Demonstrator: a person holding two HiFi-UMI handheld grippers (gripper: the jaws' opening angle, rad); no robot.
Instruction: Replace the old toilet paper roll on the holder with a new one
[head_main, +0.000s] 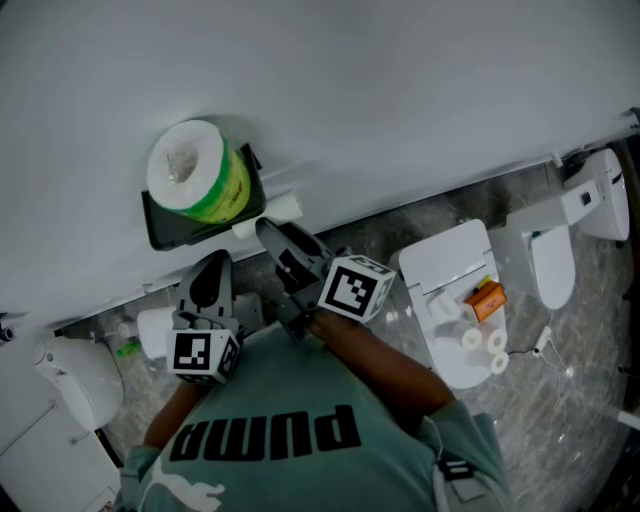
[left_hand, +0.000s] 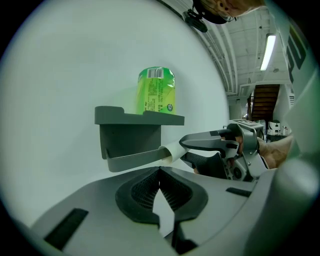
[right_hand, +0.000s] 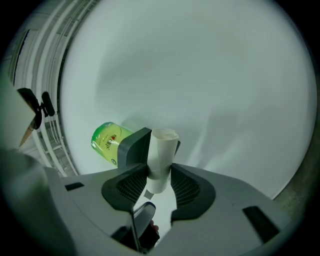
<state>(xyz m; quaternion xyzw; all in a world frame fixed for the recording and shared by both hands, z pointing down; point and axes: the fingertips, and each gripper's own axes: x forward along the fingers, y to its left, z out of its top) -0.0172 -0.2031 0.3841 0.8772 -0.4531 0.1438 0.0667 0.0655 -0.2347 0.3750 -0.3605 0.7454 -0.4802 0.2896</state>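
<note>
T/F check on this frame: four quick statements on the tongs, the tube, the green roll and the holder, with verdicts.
1. The green-wrapped roll stands on top of the grey holder. True.
2. The right tongs are shut on the white empty tube. True.
3. The left tongs hold the green-wrapped roll. False: the left tongs are shut on nothing, below the grey holder.
4. The white empty tube lies on the floor. False: it is at the grey holder's arm, gripped by the right tongs.
</note>
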